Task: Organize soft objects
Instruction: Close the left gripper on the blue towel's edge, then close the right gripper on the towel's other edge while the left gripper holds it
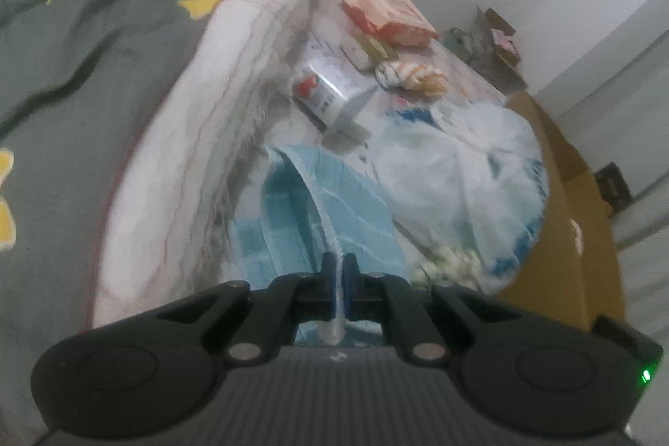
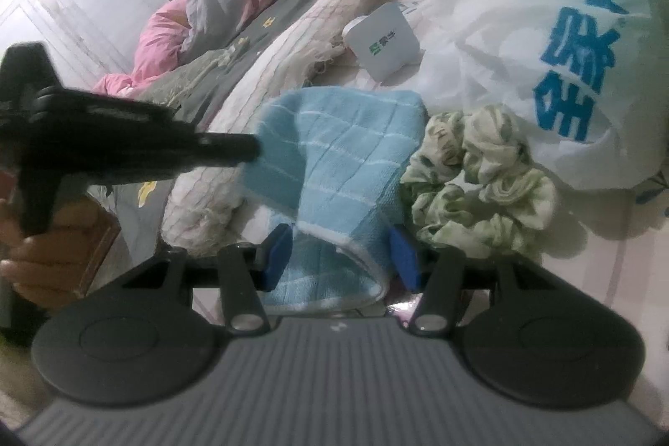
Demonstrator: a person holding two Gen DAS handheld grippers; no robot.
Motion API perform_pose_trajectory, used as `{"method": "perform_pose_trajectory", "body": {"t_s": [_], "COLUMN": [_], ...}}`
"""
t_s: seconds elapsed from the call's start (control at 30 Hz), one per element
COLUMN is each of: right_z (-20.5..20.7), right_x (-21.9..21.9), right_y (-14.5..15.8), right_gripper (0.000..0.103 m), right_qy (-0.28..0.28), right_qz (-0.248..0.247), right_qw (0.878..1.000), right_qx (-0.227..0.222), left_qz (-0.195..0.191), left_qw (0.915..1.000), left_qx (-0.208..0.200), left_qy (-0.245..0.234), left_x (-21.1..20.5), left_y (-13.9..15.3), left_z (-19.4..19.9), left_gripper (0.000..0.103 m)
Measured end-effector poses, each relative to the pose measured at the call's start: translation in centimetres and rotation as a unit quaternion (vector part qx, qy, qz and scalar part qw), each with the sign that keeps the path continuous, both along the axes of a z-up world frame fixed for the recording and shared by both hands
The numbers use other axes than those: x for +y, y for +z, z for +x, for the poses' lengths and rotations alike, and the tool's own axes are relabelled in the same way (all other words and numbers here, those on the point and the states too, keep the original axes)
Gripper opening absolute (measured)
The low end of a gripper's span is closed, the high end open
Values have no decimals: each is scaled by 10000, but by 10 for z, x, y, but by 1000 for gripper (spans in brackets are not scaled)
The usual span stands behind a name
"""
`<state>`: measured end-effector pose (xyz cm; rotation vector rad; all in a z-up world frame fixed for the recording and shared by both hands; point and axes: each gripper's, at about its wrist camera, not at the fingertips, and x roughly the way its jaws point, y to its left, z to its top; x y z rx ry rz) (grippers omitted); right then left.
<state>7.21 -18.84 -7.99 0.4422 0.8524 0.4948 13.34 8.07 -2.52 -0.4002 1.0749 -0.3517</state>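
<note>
Item: blue towel (image 2: 334,170), lying beside the bed (image 1: 83,70), next to a green scrunchie (image 2: 481,191) and white bag (image 2: 522,40). We see left tongs (image 1: 339,270) pinching its edge; right tongs (image 2: 340,258) half-spread, straddling its folded corner.

Blue "Family" lettering with Chinese characters on white plastic bag (image 2: 522,28)

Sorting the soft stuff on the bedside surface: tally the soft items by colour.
Blue: 1, the blue towel, pinched by the left gripper.
Green-and-white: 1, the scrunchie.
White: 1, the plastic bag.
Orange-and-white: 1, the rolled cloth.
Total: 4
</note>
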Motion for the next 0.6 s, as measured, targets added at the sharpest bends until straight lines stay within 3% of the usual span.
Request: {"method": "perform_pose_trajectory", "body": {"t_s": [0.3, 0.6], "right_z": [-3, 11], "right_x": [-14, 2], "right_y": [-1, -6], "right_gripper": [52, 52], "right_qy": [-230, -398], "right_qz": [139, -46], "right_qw": [9994, 9980], "right_qx": [229, 496], "left_qz": [316, 940], "left_qw": [9972, 9942], "left_qx": [672, 144], "left_qy": [-115, -498], "left_x": [2, -4], "left_y": [-51, -39], "left_z": [-18, -36], "left_gripper": [4, 10]}}
